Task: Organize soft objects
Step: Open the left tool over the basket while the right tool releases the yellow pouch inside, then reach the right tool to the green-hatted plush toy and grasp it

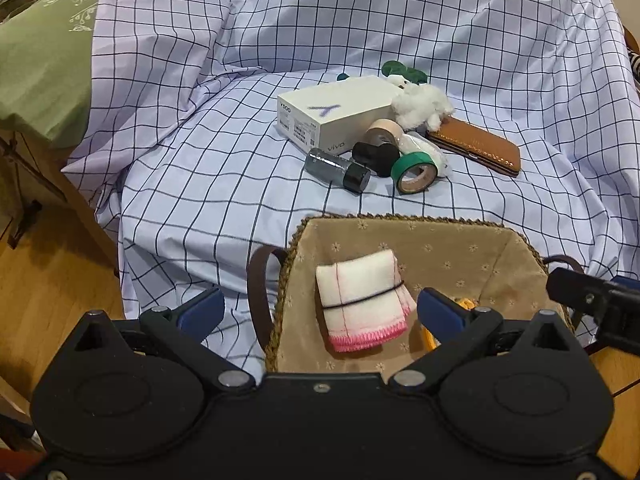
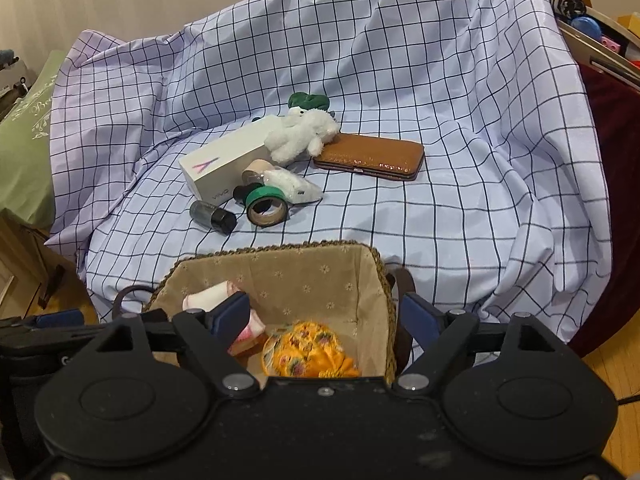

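Woven and lined with flowered tan cloth, the basket (image 1: 448,240) sits at the near edge of the checked sheet (image 1: 200,160), right under both tools, which suits it as the place where soft things are being gathered. Inside lie a folded white-and-pink cloth (image 1: 364,300) bound with a black band and a crumpled yellow flowered cloth (image 2: 308,354) — both loose on the lining, neither one gripped. The left gripper (image 1: 320,312) hangs over the basket's left rim with its jaws spread wide and nothing pressed between them; the right gripper (image 2: 324,316) is likewise parted and empty above the yellow cloth. Farther back on the sheet waits a huddle of mixed things: a small bottle (image 1: 336,168), a green roll of tape (image 1: 414,172), a white box (image 1: 340,110), a brown case (image 1: 476,146). Among them a white plush toy (image 1: 420,108) leans on the box — to my eye the next soft thing to fetch, though the hard items crowd it closely.
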`<action>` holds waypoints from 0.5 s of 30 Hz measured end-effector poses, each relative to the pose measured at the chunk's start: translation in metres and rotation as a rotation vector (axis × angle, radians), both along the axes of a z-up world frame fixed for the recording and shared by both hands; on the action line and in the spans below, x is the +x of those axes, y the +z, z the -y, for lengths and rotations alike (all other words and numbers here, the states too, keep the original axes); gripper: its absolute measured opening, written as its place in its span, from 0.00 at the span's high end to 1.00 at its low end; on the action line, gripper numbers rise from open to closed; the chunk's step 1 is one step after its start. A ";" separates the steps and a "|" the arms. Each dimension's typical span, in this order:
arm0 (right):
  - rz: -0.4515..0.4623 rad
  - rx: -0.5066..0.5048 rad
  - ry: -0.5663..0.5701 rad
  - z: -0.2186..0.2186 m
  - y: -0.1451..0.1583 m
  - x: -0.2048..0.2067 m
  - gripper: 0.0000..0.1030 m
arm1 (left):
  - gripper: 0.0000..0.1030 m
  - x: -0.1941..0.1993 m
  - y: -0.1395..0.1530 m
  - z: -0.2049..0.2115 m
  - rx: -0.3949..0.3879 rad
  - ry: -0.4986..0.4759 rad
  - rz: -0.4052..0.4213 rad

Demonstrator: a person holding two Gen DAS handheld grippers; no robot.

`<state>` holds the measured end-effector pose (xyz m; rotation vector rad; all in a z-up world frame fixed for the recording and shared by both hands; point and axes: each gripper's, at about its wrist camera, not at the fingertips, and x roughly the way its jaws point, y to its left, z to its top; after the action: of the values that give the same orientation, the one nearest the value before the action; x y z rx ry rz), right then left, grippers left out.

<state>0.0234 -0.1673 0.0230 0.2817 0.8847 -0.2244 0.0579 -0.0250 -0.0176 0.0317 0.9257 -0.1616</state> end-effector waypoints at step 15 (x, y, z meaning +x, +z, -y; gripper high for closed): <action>-0.021 -0.003 0.023 0.033 0.001 0.112 0.19 | 0.04 0.095 0.007 0.010 0.013 0.015 0.053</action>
<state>0.1354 -0.2007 0.0236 0.2663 0.9082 -0.2081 0.1530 -0.0353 -0.0110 0.0409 0.8743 -0.1397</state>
